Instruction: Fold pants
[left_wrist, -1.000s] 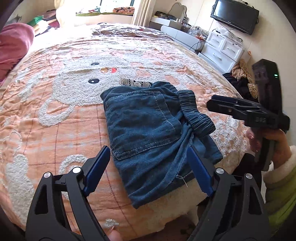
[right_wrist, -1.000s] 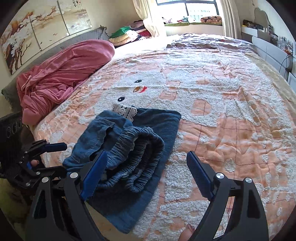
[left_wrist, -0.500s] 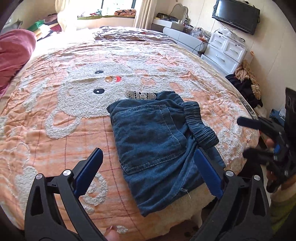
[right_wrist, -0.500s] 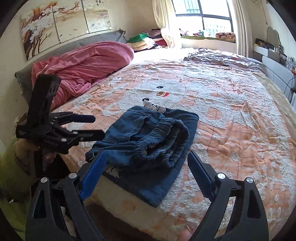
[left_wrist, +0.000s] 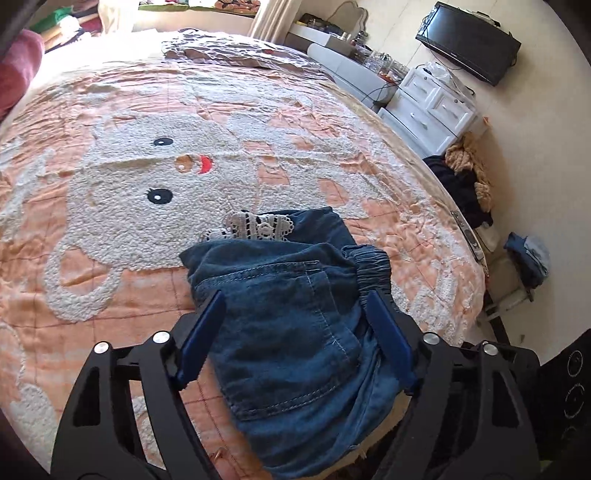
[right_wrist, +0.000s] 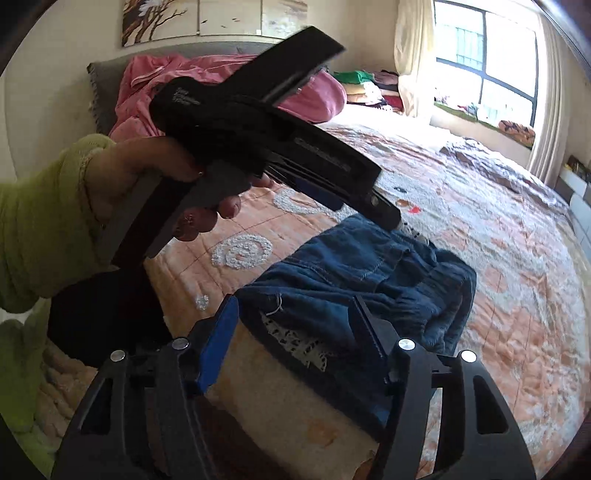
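Item: folded dark-blue denim pants (left_wrist: 295, 332), long axis toward bed edge. Left gripper (left_wrist: 295, 336) straddling bundle, nearer; right gripper (right_wrist: 295, 336) over hem. Jaws just been closing, apparently unclamped.

Daylit bedroom, strong fisheye warp, some blur.

Sun floods in through the window (right_wrist: 484, 62), blowing out its panes and the far strip of the bed (left_wrist: 110, 55). Both views curve hard toward dark, vignetted corners. In the right wrist view the left gripper (right_wrist: 384, 210) looks soft and smeared; the pants (left_wrist: 288, 332) stay sharp, with dark folds.
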